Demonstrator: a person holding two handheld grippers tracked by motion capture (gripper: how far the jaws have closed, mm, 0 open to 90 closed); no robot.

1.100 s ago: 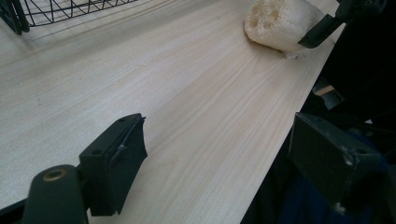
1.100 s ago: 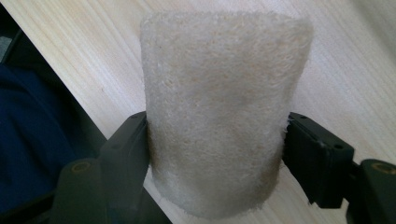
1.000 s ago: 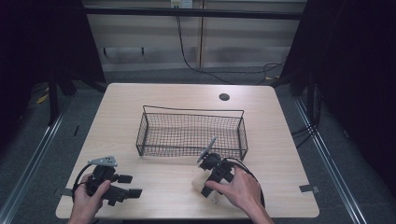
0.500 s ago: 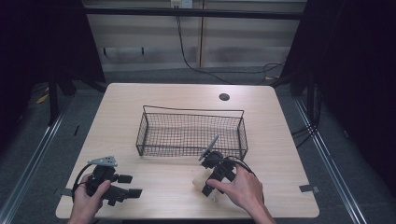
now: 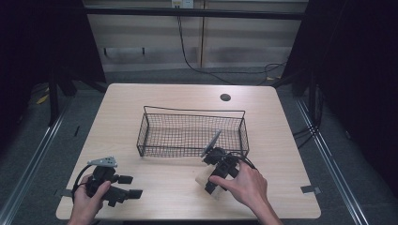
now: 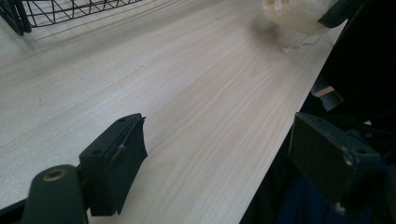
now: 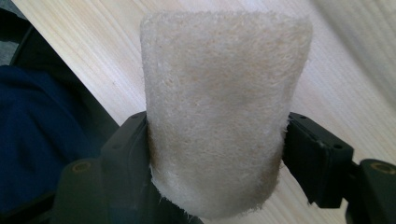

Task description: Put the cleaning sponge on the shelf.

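My right gripper [image 7: 215, 154] pinches the sponge [image 7: 219, 107]; left gripper [image 6: 233, 158] gapes empty. Soft sponge may squirm loose near the worktop [image 5: 178, 187] edge.

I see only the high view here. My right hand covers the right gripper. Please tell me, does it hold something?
Observer: Yes. In the right gripper view, the right gripper has its jaws closed on a beige fibrous sponge, one jaw on each side.
Operator: And is the left gripper open?
Observer: Yes. In the left gripper view, the left gripper has its jaws wide apart, with only bare table between them.
Operator: Does the left camera see the sponge too?
Observer: Yes, at the top right of its picture, next to the table edge.
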